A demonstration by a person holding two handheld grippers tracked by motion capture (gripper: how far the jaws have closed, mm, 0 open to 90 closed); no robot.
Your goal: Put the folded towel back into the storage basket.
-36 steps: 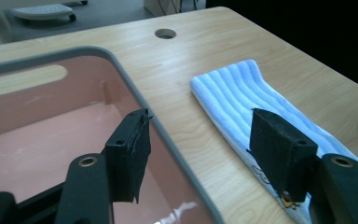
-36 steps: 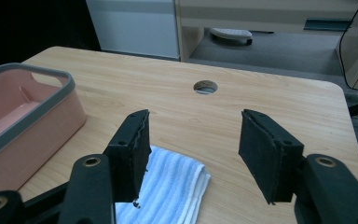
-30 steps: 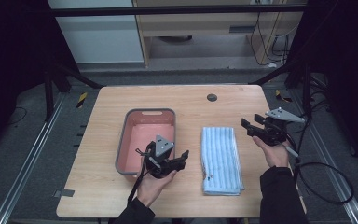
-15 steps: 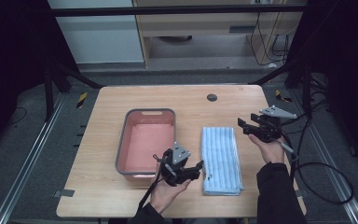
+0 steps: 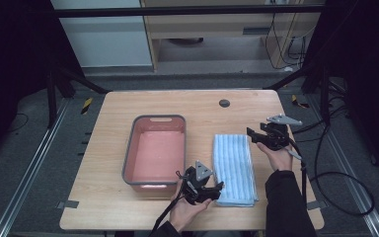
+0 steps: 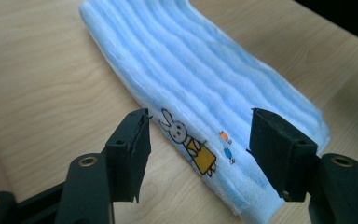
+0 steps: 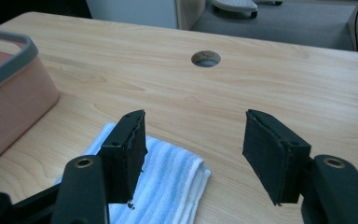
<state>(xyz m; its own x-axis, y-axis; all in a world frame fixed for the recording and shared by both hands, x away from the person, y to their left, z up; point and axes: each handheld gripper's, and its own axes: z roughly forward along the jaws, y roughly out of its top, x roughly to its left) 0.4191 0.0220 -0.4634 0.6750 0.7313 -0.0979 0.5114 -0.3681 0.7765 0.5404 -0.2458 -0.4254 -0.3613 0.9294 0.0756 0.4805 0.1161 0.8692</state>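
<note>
Towel (image 5: 234, 168) folded on tabletop (image 5: 103, 148) beside tub (image 5: 155, 150); my left claw (image 6: 198, 156) gapes over its corner; right claw (image 7: 193, 151) likewise spread.

Blue towel (image 5: 234, 168) beside pink tub (image 5: 156, 150) (both claws near).

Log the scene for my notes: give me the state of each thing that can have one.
Towel: folded into a long strip, flat on the table, outside the bin.
Bin: upright, empty.
Left gripper: open, jaws straddling the towel's near end, not closed on it.
Right gripper: open, holding nothing, over the towel's far corner.
</note>
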